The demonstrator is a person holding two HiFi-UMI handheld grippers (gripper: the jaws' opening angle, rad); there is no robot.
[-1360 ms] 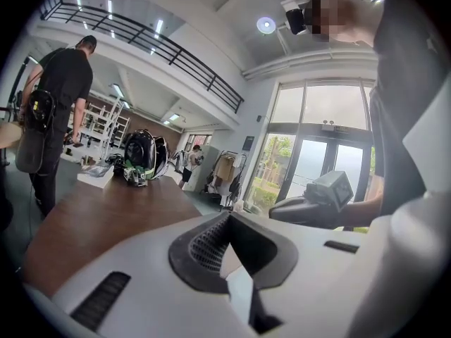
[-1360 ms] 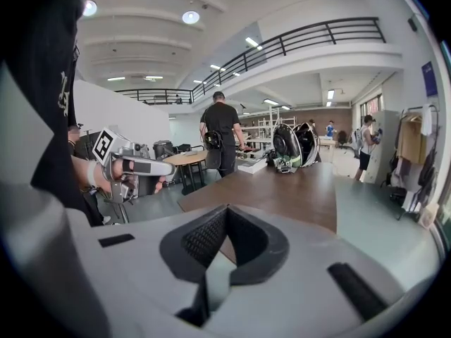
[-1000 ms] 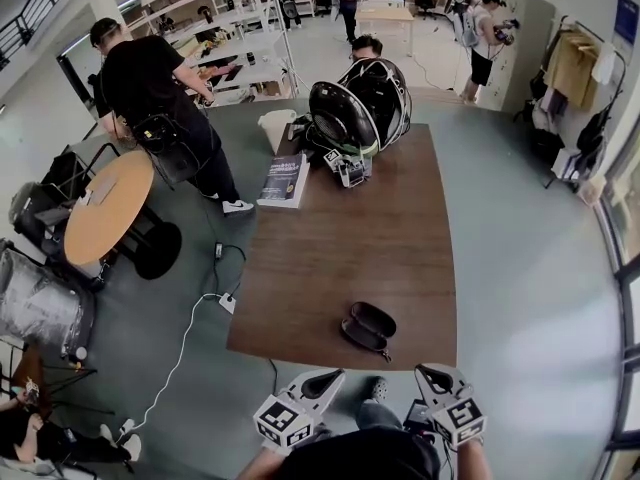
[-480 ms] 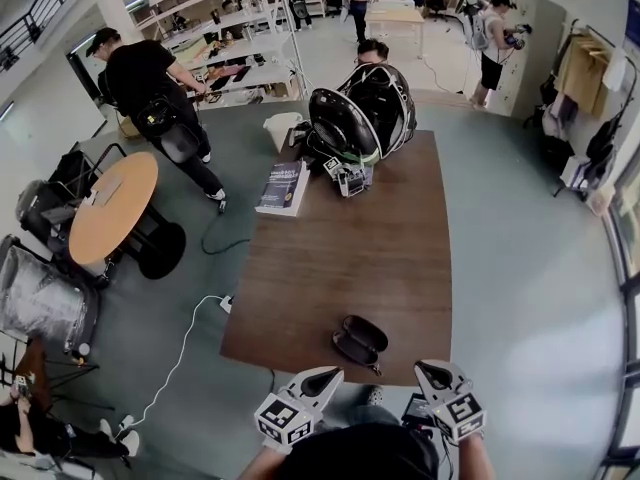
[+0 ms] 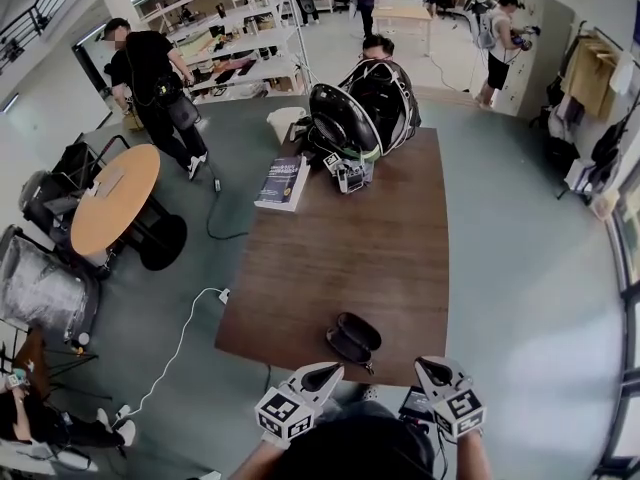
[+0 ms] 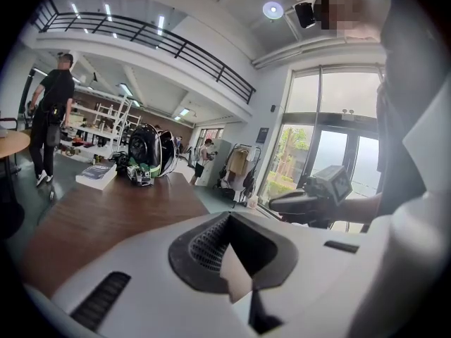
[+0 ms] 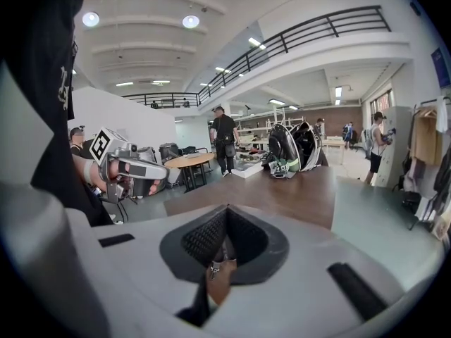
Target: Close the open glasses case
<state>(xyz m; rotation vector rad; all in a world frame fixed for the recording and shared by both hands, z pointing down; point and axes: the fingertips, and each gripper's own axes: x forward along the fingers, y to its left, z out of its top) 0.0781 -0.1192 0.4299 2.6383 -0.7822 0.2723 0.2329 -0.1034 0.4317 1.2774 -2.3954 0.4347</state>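
Note:
The black glasses case (image 5: 352,337) lies open on the brown table (image 5: 380,238), close to its near edge, both halves facing up. My left gripper (image 5: 322,374) hovers just off that edge, below and left of the case, its jaws together and empty. My right gripper (image 5: 433,372) hangs to the case's lower right, also shut with nothing held. The left gripper view shows its own shut jaws (image 6: 229,234) and the right gripper (image 6: 310,199) beyond. The right gripper view shows its own shut jaws (image 7: 225,241) and the left gripper (image 7: 130,167). The case is hidden in both gripper views.
A large black round device (image 5: 360,108) and small gear sit at the table's far end, with a dark book (image 5: 283,181) at the far left corner. A round orange table (image 5: 115,198), chairs and a white floor cable (image 5: 190,328) are to the left. People stand farther back.
The head view has drifted, so the case and table edge sit slightly higher and further left in frame. The person at back left has walked farther away. Both grippers hold their places.

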